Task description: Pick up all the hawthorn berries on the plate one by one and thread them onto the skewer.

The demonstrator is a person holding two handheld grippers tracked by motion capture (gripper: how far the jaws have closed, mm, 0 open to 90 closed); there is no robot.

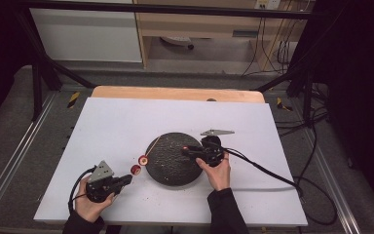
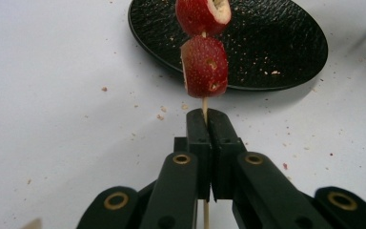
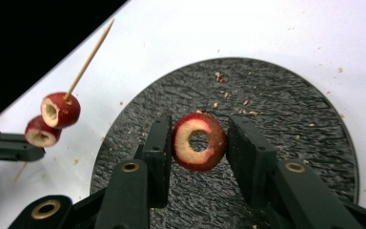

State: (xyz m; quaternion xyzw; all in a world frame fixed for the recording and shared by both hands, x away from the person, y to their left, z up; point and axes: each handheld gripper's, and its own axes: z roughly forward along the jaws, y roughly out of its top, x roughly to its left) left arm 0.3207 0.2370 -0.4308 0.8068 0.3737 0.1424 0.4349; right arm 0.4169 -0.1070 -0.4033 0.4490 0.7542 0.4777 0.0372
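My left gripper [image 2: 207, 114] is shut on the lower end of a thin wooden skewer [image 2: 204, 102]. Two red cored fruit pieces [image 2: 204, 67] [image 2: 202, 14] are threaded on it. In the high view the left gripper [image 1: 126, 178] is at the front left, and the skewer [image 1: 153, 145] slants up over the edge of the black round plate [image 1: 170, 170]. My right gripper [image 3: 199, 138] is over the plate [image 3: 290, 109], its jaws touching both sides of a red fruit ring [image 3: 183, 148] that stands on edge, hole towards the camera. The skewered pieces [image 3: 60, 109] hang to its left.
A white sheet [image 1: 126, 122] covers the table and carries scattered crumbs [image 2: 162, 114]. The wooden table edge [image 1: 175, 92] runs along the back. The right gripper's cable [image 1: 268, 170] trails off to the right. A dark metal frame [image 1: 44, 73] surrounds the table.
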